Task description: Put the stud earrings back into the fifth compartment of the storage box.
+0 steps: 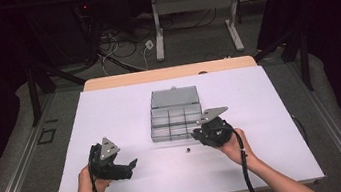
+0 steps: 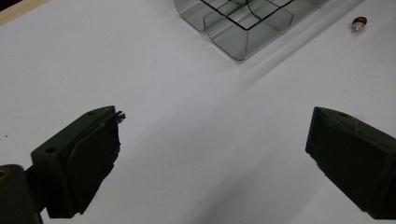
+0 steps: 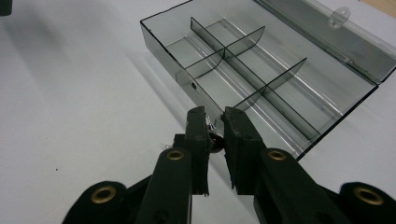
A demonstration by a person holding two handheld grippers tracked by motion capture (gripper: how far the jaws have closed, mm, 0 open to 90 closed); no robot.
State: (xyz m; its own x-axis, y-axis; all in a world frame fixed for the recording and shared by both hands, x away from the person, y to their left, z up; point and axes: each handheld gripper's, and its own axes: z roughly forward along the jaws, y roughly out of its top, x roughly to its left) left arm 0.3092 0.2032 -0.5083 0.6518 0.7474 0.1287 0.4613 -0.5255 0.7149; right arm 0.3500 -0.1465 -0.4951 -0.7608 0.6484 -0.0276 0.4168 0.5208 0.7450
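Note:
A clear plastic compartment box lies open in the middle of the white table, its lid folded back on the far side. My right gripper is at the box's near right corner. In the right gripper view its jaws pinch a small dark component with thin metal legs just in front of the box wall. Another small red-capped component lies loose on the table near the box, also seen as the red-capped component. My left gripper rests low at the left, open and holding nothing.
A white sheet covers the table, with a wooden edge at the far side. The box's compartments look bare. Beyond the table are desk legs and cables on the floor.

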